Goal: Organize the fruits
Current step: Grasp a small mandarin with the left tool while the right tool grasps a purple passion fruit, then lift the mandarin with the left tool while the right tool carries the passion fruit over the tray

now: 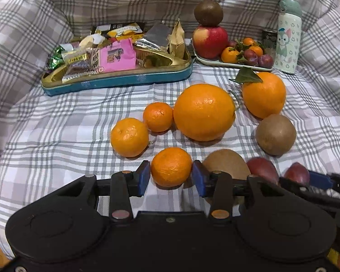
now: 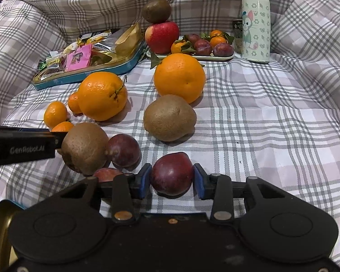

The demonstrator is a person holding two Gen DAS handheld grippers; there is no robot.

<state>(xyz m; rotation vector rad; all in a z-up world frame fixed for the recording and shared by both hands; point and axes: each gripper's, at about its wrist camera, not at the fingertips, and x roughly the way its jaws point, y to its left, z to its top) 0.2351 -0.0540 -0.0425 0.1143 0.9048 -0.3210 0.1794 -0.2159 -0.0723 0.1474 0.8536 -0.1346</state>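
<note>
- The left gripper (image 1: pixel 171 178) has its blue pads on either side of a small mandarin (image 1: pixel 171 166) with dimpled orange skin; the pads touch or nearly touch its sides, and it rests on the cloth at 6 o'clock of the fruit group.
- The right gripper (image 2: pixel 172 180) brackets a smooth, dark red plum (image 2: pixel 171 173) the same way, blue pads close against both flanks, the plum sitting on the cloth.
- White lettering "GenRobot.AI" reads along the left gripper's black body, seen at 9 o'clock in the right wrist view.
- Just beside the mandarin, at 3 o'clock, lies a fuzzy brown kiwi (image 1: pixel 226 164); two more mandarins (image 1: pixel 129 137) sit at 10 and 11 o'clock.
- A large glossy orange (image 1: pixel 204 112) lies at 12 o'clock, and a second orange with a green leaf (image 1: pixel 264 94) at 1 o'clock.
- Another matte brown kiwi (image 1: pixel 276 134) sits at 2 o'clock.
- Farther back, a pale tray (image 1: pixel 215 63) holds a red apple (image 1: pixel 210 42) with a kiwi balanced on top, plus small plums and leafy mandarins.
- A teal-walled, gold-lined tin (image 1: pixel 124 82) is filled with crinkled snack wrappers, one pink; their print is too small to read.
- A white bottle with a cartoon cat and flowers (image 1: pixel 286 42) stands upright at the tray's right end.
- Everything rests on a soft grey-and-lilac plaid cloth (image 1: pixel 56 124).
</note>
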